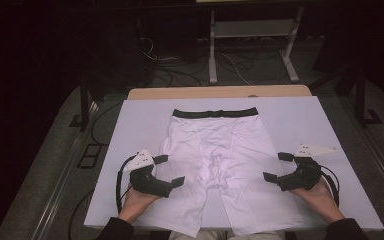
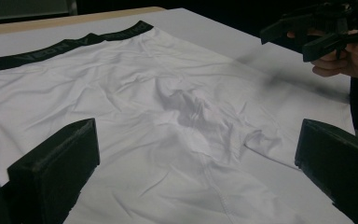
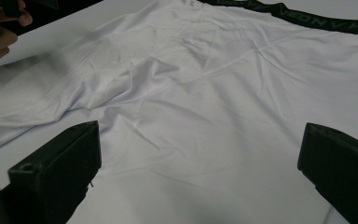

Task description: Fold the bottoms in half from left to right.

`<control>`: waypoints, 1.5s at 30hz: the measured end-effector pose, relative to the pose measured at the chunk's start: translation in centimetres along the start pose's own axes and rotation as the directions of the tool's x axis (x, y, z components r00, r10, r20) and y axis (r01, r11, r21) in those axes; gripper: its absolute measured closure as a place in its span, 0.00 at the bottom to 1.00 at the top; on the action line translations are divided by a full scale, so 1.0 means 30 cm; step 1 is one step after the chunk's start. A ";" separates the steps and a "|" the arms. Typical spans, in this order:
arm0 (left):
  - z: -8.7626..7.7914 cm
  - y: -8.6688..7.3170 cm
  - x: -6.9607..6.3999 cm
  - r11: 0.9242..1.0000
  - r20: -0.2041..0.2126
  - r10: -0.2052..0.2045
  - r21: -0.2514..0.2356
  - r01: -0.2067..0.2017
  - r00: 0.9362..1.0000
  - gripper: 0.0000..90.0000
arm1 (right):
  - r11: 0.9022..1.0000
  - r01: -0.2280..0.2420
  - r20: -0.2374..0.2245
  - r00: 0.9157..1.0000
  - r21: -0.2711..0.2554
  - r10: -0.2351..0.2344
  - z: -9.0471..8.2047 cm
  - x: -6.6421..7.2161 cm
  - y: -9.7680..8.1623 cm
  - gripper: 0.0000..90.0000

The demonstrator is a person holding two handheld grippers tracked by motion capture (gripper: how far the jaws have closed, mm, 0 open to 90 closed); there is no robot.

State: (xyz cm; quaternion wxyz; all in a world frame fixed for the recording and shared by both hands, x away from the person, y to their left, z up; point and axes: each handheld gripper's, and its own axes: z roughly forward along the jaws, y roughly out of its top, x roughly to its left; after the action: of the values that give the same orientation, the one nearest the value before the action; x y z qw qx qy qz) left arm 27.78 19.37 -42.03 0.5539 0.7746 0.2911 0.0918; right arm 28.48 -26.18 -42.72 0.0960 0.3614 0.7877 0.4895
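High view: white shorts (image 1: 215, 160) with a black waistband (image 1: 215, 113) spread flat at centre frame on the pale surface (image 1: 305, 125), waistband toward the top, legs toward the bottom edge. Left gripper (image 1: 169, 171) at lower left over the shorts' left leg, jaws spread, pinching nothing. Right gripper (image 1: 278, 167) at lower right beside the other leg, jaws likewise spread and empty. Left gripper view: wrinkled shorts (image 2: 177, 116) between wide-apart jaws; right gripper (image 2: 307, 35) at upper right. Right gripper view: shorts (image 3: 205, 102) across the frame, waistband (image 3: 307, 18) at top right, jaws apart.
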 end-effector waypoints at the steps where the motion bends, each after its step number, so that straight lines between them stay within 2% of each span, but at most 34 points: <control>1: 0.001 0.000 0.000 1.000 -0.001 0.000 0.000 0.000 1.000 0.00 | 1.000 -0.001 -0.001 1.000 -0.003 0.001 -0.001 0.001 0.000 0.00; 15: -0.009 0.000 -0.001 1.000 -0.013 0.013 0.005 -0.013 1.000 0.00 | 1.000 0.005 0.009 1.000 -0.009 -0.005 -0.011 0.008 0.002 0.00; 31: -0.035 -0.008 0.004 1.000 -0.037 0.003 0.008 -0.003 0.999 0.00 | 1.000 0.007 0.041 0.999 -0.029 -0.006 -0.039 0.010 0.025 0.00; 45: -0.038 -0.011 0.006 1.000 -0.046 -0.008 0.008 0.009 0.999 0.00 | 1.000 0.018 0.039 0.999 0.011 -0.018 -0.025 0.020 0.091 0.00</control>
State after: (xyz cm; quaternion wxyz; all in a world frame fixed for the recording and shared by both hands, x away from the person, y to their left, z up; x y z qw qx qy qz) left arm 27.28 20.46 -41.94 0.5444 0.7732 0.3074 0.1061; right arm 28.98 -25.60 -39.94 0.1137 0.3645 0.7916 0.4772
